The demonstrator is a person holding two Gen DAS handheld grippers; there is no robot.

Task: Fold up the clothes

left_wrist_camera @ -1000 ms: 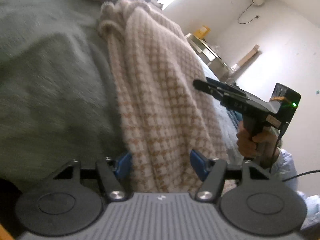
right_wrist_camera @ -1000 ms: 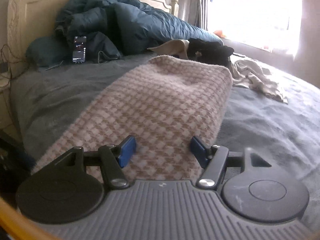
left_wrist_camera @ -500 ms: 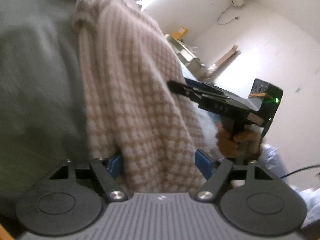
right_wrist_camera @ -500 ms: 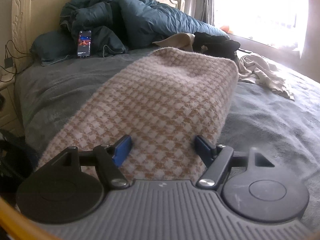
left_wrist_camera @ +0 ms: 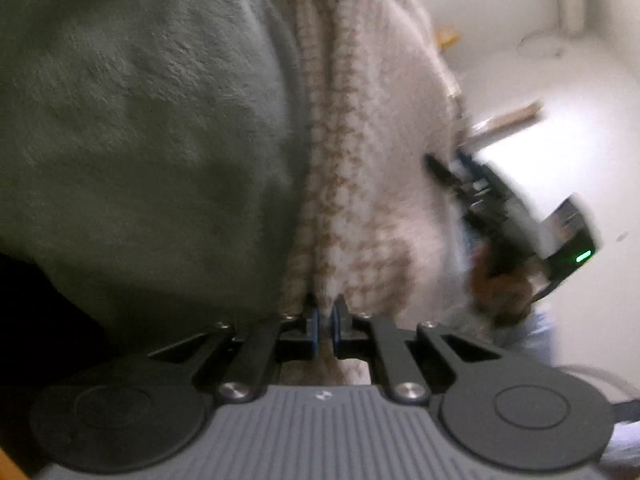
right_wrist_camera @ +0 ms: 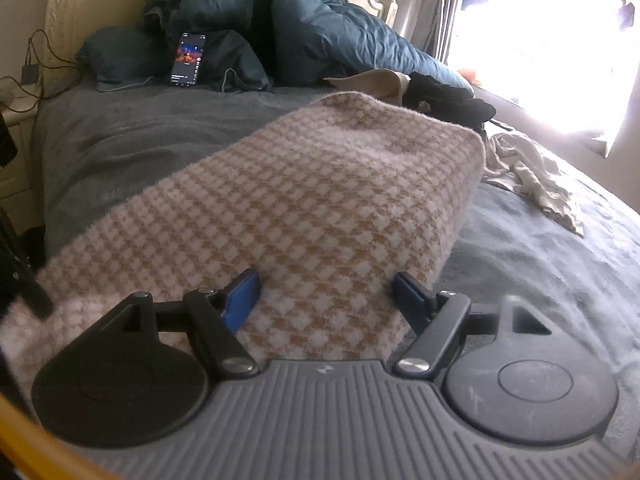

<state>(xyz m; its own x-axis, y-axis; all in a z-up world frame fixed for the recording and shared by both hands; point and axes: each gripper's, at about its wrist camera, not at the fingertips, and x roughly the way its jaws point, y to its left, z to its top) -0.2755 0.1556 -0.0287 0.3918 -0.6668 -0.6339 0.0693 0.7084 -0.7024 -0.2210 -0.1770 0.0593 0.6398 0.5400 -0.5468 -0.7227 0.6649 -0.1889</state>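
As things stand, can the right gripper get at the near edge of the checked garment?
Probably yes. The right gripper is open, with the checked garment edge already between its jaws and nothing blocking.

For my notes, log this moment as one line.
left tongs: shut on checked knit edge | right tongs: open, straddling knit | knit on grey bed cover

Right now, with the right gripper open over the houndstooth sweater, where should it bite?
Take the near hem of the houndstooth sweater, coming straight from the bed's foot: the right gripper straddles that flat edge, level with the corner the left gripper pinches.
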